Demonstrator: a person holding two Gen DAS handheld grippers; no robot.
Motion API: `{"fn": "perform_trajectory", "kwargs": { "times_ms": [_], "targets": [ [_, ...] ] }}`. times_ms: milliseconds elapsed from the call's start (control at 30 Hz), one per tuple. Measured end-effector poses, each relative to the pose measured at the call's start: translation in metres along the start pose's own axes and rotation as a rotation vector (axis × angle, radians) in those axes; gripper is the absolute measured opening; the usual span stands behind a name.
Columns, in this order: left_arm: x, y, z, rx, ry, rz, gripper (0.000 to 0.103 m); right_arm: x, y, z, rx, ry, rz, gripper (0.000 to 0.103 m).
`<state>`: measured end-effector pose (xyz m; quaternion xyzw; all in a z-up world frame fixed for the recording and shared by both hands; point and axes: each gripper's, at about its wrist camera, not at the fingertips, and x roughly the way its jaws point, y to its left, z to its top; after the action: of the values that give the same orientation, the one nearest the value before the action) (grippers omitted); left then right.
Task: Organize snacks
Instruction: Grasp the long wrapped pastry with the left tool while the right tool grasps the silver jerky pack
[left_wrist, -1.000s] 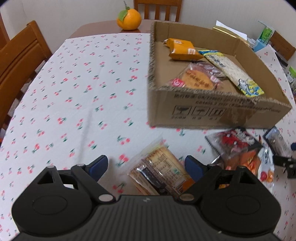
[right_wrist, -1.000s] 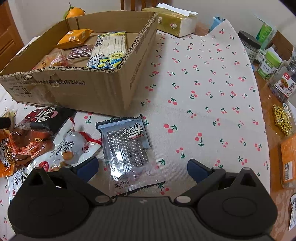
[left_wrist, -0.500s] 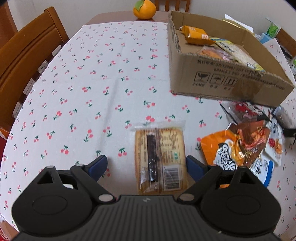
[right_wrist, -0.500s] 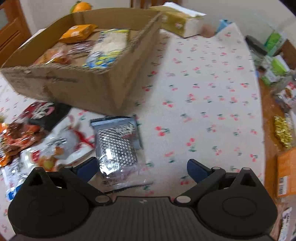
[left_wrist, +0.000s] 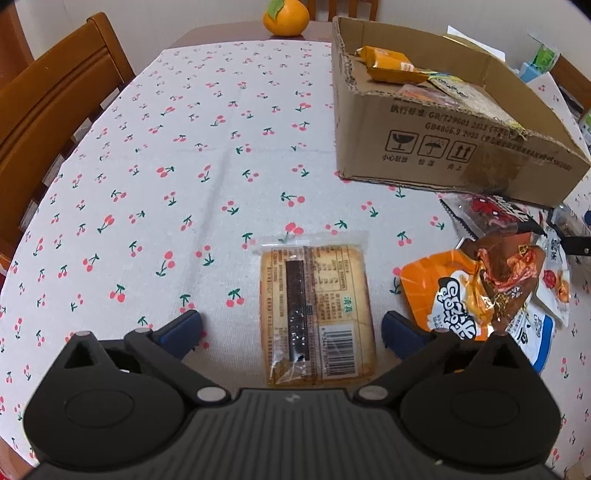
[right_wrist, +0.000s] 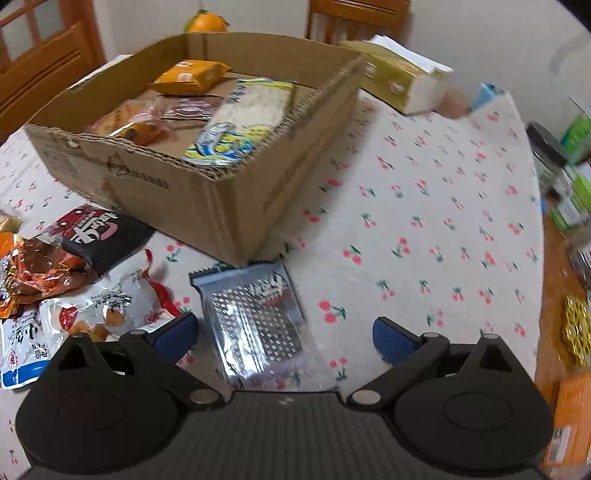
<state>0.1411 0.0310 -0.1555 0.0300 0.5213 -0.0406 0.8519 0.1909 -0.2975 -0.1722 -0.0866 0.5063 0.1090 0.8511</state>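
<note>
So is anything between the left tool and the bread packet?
Nothing visible. The bread packet lies flat on the tablecloth between the open left tool's fingers, untouched.

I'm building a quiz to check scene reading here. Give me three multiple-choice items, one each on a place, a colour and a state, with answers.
1. Where does the bread packet lie?
A. in the cardboard box
B. on the tablecloth between the left tongs' fingers
C. on a chair

2. What colour is the wrapper at the box's far end?
A. orange
B. purple
C. green

3. How are the right tongs?
A. shut on a packet
B. open, holding nothing
C. out of view

Answers:
1 B, it rests flat between the left tongs.
2 A, the orange wrapper lies inside the cardboard box.
3 B, the fingers stand apart over the silver packet.
</note>
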Motion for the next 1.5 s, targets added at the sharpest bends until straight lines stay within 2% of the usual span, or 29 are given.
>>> {"fn": "perform_trajectory", "kwargs": {
  "times_ms": [133, 233, 367, 467, 600, 667, 1133, 1300, 1400, 1500],
  "targets": [
    [-0.001, -0.001, 0.001, -0.005, 0.0, 0.001, 0.101, -0.003, 0.005, 0.001, -0.027, -0.013, 0.031, 0.086],
    [-0.003, -0.003, 0.002, -0.008, -0.009, -0.013, 0.094, -0.007, 0.007, 0.0, -0.029, -0.017, 0.047, 0.078],
    [-0.007, -0.007, 0.004, -0.007, -0.024, -0.026, 0.075, -0.01, 0.009, -0.002, -0.034, -0.022, 0.054, 0.069],
    [-0.008, -0.008, 0.005, -0.007, -0.027, -0.036, 0.07, -0.012, 0.01, -0.003, -0.037, -0.019, 0.056, 0.063],
    [-0.009, -0.009, 0.005, 0.001, -0.033, -0.033, 0.056, -0.015, 0.011, -0.003, -0.037, -0.011, 0.049, 0.057],
    [-0.009, -0.007, 0.005, -0.004, -0.032, -0.042, 0.055, -0.016, 0.012, -0.004, -0.032, -0.009, 0.046, 0.055],
    [-0.018, -0.001, 0.002, 0.013, -0.035, -0.061, 0.054, -0.034, 0.01, -0.011, 0.013, 0.002, 0.042, 0.052],
    [-0.018, -0.001, 0.003, 0.02, -0.031, -0.067, 0.054, -0.026, 0.009, -0.014, 0.023, 0.017, 0.03, 0.058],
    [-0.019, -0.001, 0.003, 0.02, -0.032, -0.07, 0.054, -0.021, 0.01, -0.013, 0.01, 0.013, 0.018, 0.065],
    [-0.02, 0.0, 0.004, 0.021, -0.032, -0.072, 0.054, -0.019, 0.009, -0.01, 0.017, 0.01, 0.021, 0.065]
  ]
}}
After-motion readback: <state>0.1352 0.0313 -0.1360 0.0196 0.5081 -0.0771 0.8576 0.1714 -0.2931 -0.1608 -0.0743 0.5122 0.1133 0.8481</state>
